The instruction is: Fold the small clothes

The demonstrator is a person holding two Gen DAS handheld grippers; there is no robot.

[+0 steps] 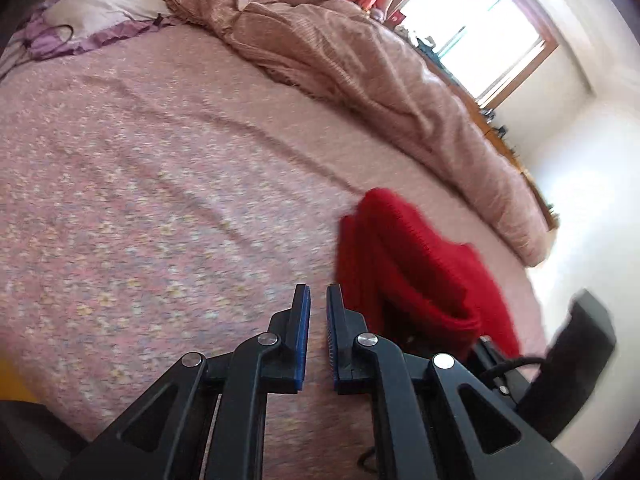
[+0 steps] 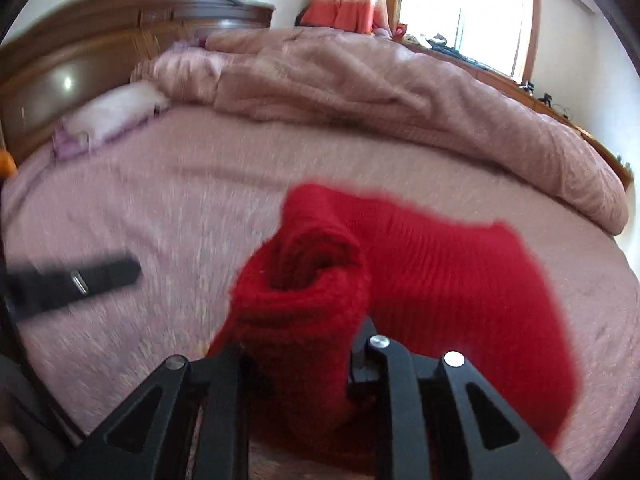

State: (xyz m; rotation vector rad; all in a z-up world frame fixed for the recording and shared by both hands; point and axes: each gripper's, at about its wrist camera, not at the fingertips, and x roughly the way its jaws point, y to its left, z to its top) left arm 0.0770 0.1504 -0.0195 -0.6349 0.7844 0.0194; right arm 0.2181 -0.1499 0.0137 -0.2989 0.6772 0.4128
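Left-wrist view looks down along the left gripper point(image 1: 318, 300), whose black angular fingers with blue ribbed pads point(image 1: 304, 320) stand a narrow gap apart with nothing between them, hovering over the pink bedspread point(image 1: 160, 200), a flat, nubbly woven cloth speckled with small pale flowers. Just to its right lies the red ribbed knit garment point(image 1: 404, 264), soft and thick, bunched into rounded folds on the bedspread. Beyond it a dusty-pink quilted duvet point(image 1: 340, 60) is heaped in deep crumples along the far side of the bed, and a white pillow with purple trim point(image 1: 104, 8) sits at the head. From the right-wrist view, the right gripper point(image 2: 304, 356) has a thick roll of the red knit bunched between its black fingers, which are clamped on it; the fingertips are buried in the fabric. The roll stands up as a fuzzy tube with a dark hollow mouth, while the rest of the garment spreads flat to the right in fine parallel ribs. A glossy brown wooden headboard point(image 2: 100, 48) curves behind the pillow.
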